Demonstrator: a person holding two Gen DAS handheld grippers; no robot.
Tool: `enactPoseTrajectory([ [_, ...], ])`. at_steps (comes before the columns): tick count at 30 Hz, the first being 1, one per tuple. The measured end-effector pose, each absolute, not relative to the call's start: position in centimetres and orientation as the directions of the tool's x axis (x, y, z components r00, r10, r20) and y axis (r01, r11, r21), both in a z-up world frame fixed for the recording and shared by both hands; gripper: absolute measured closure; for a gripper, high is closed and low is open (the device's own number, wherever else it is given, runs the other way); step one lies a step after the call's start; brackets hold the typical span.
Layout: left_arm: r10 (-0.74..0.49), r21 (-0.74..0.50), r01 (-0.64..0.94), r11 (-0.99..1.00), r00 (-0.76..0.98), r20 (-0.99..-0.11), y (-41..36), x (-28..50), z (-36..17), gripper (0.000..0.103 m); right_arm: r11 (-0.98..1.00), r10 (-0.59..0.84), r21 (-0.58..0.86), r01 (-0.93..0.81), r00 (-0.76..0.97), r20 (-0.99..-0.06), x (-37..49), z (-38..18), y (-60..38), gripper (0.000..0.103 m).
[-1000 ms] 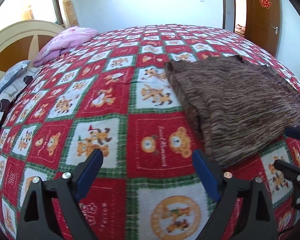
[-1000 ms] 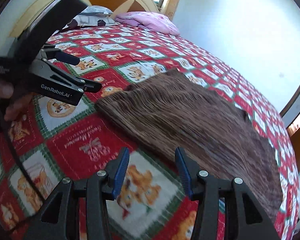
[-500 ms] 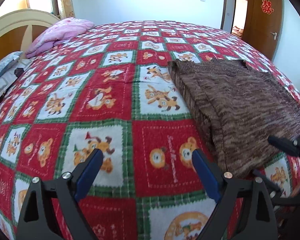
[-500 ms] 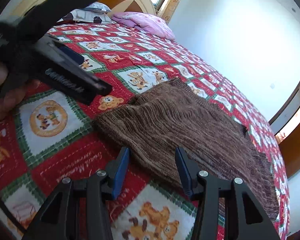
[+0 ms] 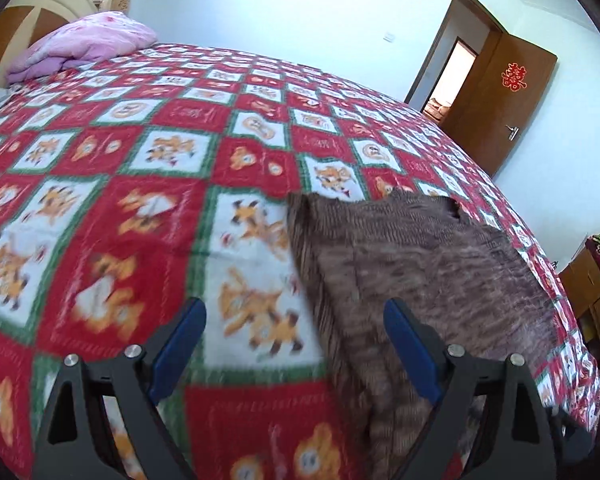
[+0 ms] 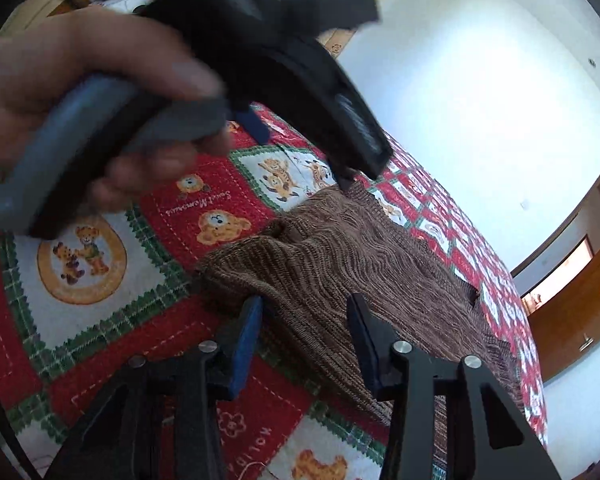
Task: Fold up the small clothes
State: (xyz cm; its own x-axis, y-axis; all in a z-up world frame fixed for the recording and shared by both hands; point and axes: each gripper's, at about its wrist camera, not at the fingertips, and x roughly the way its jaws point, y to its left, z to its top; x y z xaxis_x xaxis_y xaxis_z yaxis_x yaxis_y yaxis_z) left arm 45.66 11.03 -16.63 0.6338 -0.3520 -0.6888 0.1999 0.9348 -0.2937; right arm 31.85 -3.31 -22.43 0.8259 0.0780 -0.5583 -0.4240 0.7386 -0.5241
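A brown ribbed knit garment lies flat on the red and green bear-print bedspread. My left gripper is open wide and hovers over the garment's left edge, nothing touching its blue pads. In the right wrist view the same garment spreads away from me. My right gripper straddles its near corner edge with the jaws closing. The cloth lies between the pads, which do not press it. A person's hand holds the left gripper just above the garment's far corner.
A pink folded quilt and a cream headboard are at the bed's head. An open brown door is in the far wall. A wooden cabinet stands beyond the bed's right side.
The left gripper swung right, so the garment's left edge now lies between its fingers. The right gripper moved closer to the near corner and its jaws narrowed slightly.
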Motion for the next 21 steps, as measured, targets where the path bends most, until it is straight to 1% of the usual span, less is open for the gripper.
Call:
enactPoseTrajectory([
  [2,-0.371,-0.305,0.216,0.928,0.625,-0.687,10.3,46.8,-16.9,0.012,0.733,0.073,-0.535,-0.421,0.83,-0.553,31.7,-22.6,-3.2,0.064],
  [6,-0.379,-0.298,0.235,0.925,0.615,-0.692,9.5,48.5,-17.1,0.019,0.723,0.049,-0.568,-0.393,0.849,-0.525,31.2,-23.0,-2.8,0.064],
  [7,-0.379,-0.294,0.239,0.925,0.613,-0.693,9.2,49.0,-17.1,0.022,0.722,0.047,-0.572,-0.39,0.852,-0.521,31.1,-23.1,-2.7,0.064],
  [10,-0.382,-0.296,0.242,0.924,0.598,-0.705,8.8,50.6,-17.5,0.023,0.727,0.049,-0.566,-0.387,0.852,-0.52,31.1,-23.0,-2.8,0.064],
  [12,-0.379,-0.297,0.236,0.925,0.581,-0.72,8.6,51.5,-18.0,0.023,0.729,0.055,-0.56,-0.394,0.849,-0.525,31.1,-23.0,-2.8,0.069],
  [13,-0.382,-0.304,0.231,0.924,0.569,-0.728,8.5,51.9,-18.4,0.026,0.726,0.06,-0.559,-0.401,0.847,-0.529,31.0,-23.0,-2.8,0.074],
  [14,-0.383,-0.307,0.23,0.924,0.556,-0.738,8.4,52.2,-18.9,0.03,0.723,0.063,-0.559,-0.406,0.845,-0.531,31.0,-23.1,-2.7,0.082],
  [15,-0.378,-0.298,0.233,0.926,0.557,-0.74,8.2,52.3,-18.9,0.031,0.72,0.064,-0.561,-0.409,0.844,-0.533,31.0,-23.2,-2.7,0.088],
  [16,-0.39,-0.304,0.244,0.921,0.558,-0.732,8.1,52.3,-18.8,0.043,0.716,0.066,-0.563,-0.413,0.843,-0.535,31.1,-23.3,-2.6,0.096],
  [17,-0.418,-0.328,0.26,0.908,0.543,-0.728,8.1,52.3,-18.8,0.066,0.714,0.065,-0.565,-0.414,0.842,-0.535,31.4,-23.5,-2.6,0.098],
  [18,-0.435,-0.346,0.264,0.9,0.532,-0.726,8.1,52.4,-18.8,0.074,0.715,0.069,-0.562,-0.416,0.842,-0.535,31.3,-23.5,-2.6,0.098],
  [19,-0.435,-0.349,0.26,0.9,0.536,-0.723,8.2,52.4,-18.7,0.093,0.719,0.077,-0.552,-0.422,0.838,-0.54,31.3,-23.3,-2.8,0.099],
  [21,-0.439,-0.363,0.247,0.899,0.523,-0.731,8.3,52.6,-18.7,0.093,0.734,0.104,-0.516,-0.442,0.824,-0.557,31.5,-22.8,-3.3,0.099],
])
